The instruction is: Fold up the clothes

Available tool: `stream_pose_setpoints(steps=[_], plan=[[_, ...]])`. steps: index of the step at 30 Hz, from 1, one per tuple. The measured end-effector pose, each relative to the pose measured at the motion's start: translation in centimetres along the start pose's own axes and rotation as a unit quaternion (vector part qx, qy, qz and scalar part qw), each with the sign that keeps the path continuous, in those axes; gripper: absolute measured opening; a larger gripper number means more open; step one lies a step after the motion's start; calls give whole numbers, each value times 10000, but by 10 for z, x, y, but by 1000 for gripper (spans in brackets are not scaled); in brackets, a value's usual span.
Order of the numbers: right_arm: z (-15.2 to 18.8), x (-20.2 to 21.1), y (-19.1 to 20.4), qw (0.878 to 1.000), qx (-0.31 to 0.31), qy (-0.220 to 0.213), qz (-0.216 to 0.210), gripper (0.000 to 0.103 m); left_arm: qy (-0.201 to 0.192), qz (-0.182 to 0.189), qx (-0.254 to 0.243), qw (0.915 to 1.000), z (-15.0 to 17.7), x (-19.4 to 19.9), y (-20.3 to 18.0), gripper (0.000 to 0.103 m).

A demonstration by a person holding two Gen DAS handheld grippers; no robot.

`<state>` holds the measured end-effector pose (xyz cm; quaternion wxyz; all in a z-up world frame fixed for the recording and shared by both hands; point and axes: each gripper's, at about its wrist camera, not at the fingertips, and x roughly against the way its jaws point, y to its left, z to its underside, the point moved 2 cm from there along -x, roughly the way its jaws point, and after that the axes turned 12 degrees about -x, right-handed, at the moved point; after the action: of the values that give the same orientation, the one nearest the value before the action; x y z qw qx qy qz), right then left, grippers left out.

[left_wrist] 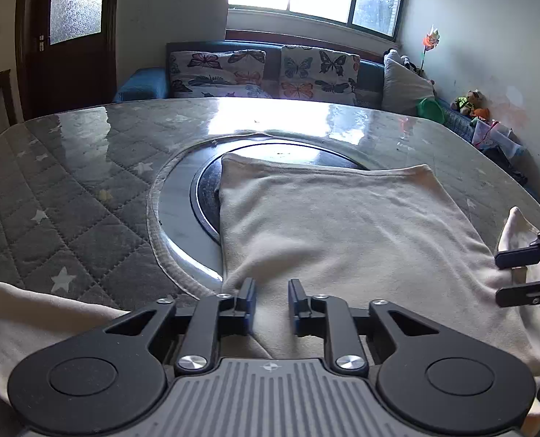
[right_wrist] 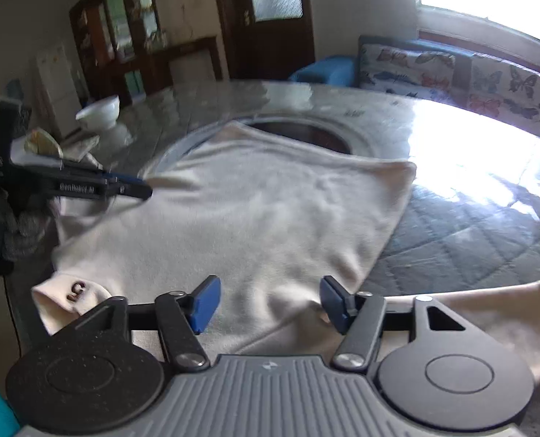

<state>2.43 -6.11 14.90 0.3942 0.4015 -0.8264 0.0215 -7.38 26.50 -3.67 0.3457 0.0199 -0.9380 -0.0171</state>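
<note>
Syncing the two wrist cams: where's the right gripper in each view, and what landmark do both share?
Left wrist: right gripper at the far right edge, mid-height, jaws apart over the cream garment.
Right wrist: right gripper bottom centre, its own fingers framing the view, jaws open above the garment.
Shared landmark: the dark round inset in the table, behind the garment's far edge.

Cream garment (left_wrist: pixel 342 225): one, ahead of both tongs. Table (left_wrist: pixel 69 182): one. Butterfly cushions (left_wrist: pixel 219 73): two, beyond the tongs. White bowl (right_wrist: pixel 100 111): one. Tongs: two, left (left_wrist: pixel 271 304), right (right_wrist: pixel 270 304).
</note>
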Motion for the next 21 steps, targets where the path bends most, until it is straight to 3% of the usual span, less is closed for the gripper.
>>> stream_pose_setpoints(steps=[4,6,12,16,21], plan=[[1,30,-26,9978,-373,-395,392,70,-102,13,-116,9999,-3,9,-13,47],[4,39,-41,9951,-516,-505,678,70,-132,60,-191,9997,-4,13,-21,48],[17,65,-110,9701,-1164,-843,1955,70,-281,202,-344,9988,-8,28,-46,68],[20,68,-141,9565,-1496,-913,2331,68,-355,318,-480,9977,-11,34,-65,75],[23,64,-164,9499,-1909,-891,2309,56,-347,501,-606,9963,-8,38,-88,79]])
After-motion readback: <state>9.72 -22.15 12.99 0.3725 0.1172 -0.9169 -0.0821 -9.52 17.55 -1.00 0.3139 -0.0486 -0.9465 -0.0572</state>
